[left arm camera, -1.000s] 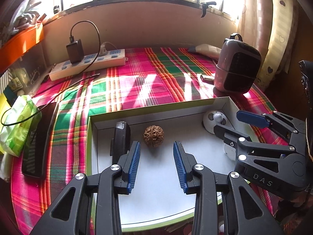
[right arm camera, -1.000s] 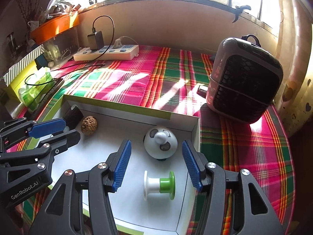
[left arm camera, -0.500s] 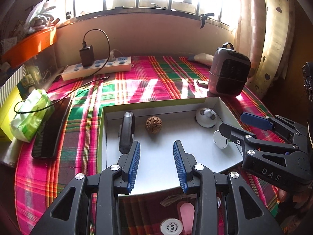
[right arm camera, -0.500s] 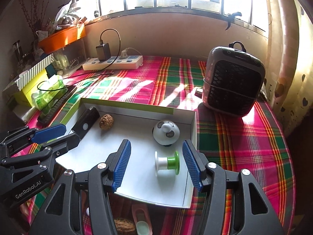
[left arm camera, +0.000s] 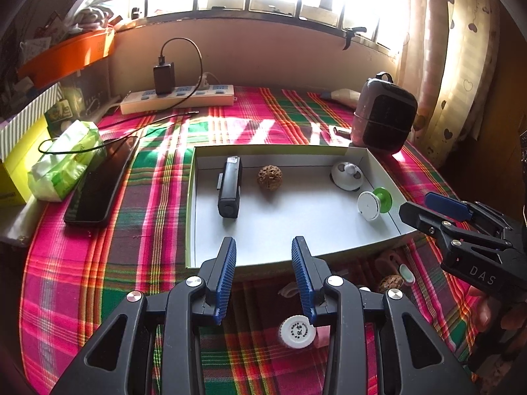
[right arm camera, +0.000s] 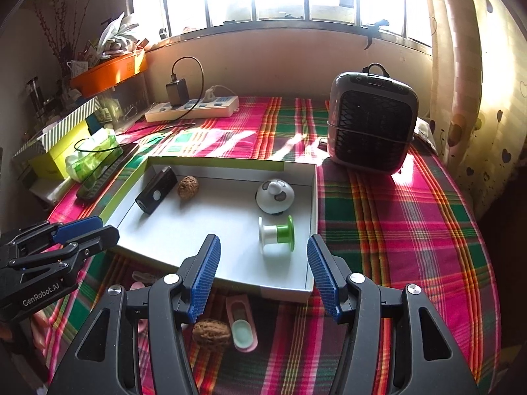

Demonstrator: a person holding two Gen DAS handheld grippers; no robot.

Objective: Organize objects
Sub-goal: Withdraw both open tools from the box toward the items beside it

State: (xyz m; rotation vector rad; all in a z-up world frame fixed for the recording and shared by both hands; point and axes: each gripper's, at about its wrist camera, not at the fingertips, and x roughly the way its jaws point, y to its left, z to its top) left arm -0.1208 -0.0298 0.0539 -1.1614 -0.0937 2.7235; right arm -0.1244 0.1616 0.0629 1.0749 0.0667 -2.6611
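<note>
- Shallow white cardboard tray with a green outer rim (left arm camera: pixel 192 204) (right arm camera: pixel 314 204) on the pink, green and red plaid cloth (left arm camera: pixel 131 247) (right arm camera: pixel 395 230), at 12 o'clock from both grippers.
- Inside the tray: black oblong device with a clip (left arm camera: pixel 229 187) (right arm camera: pixel 157 190) toward 10 o'clock, lying flat; brown wrinkled walnut (left arm camera: pixel 269 177) (right arm camera: pixel 188 187) just beside it, apart from it; white dome-shaped gadget with dark spots (left arm camera: pixel 347 176) (right arm camera: pixel 275 196) at the far corner near 1 o'clock; white-and-green plastic spool (left arm camera: pixel 374 200) (right arm camera: pixel 276 235) on its side near the dome (touching or not, cannot tell).
- Left black gripper with blue ribbed pads (left arm camera: pixel 263 276) (right arm camera: pixel 82 230): jaws spread, nothing between them, tips over the tray's near edge.
- Right black gripper with blue ribbed pads (right arm camera: pixel 262 273) (left arm camera: pixel 425 205): jaws spread wide, holding nothing, tips at the tray's near rim.
- Outside the tray, on the cloth at 6 o'clock: second brown walnut (right arm camera: pixel 210 332) (left arm camera: pixel 391 283), pink oval case with a pale green insert (right arm camera: pixel 242 326) just beside it, white round screw cap with print (left arm camera: pixel 296 330).
- Farther off: grey-and-black portable heater with a handle (left arm camera: pixel 383 115) (right arm camera: pixel 372 118) at 1 o'clock, white power strip with a black charger plugged in (left arm camera: pixel 178 98) (right arm camera: pixel 194 105) at 11 o'clock, black smartphone (left arm camera: pixel 102 181) and green tissue pack (left arm camera: pixel 62 164) (right arm camera: pixel 92 158) at 9 to 10 o'clock.
</note>
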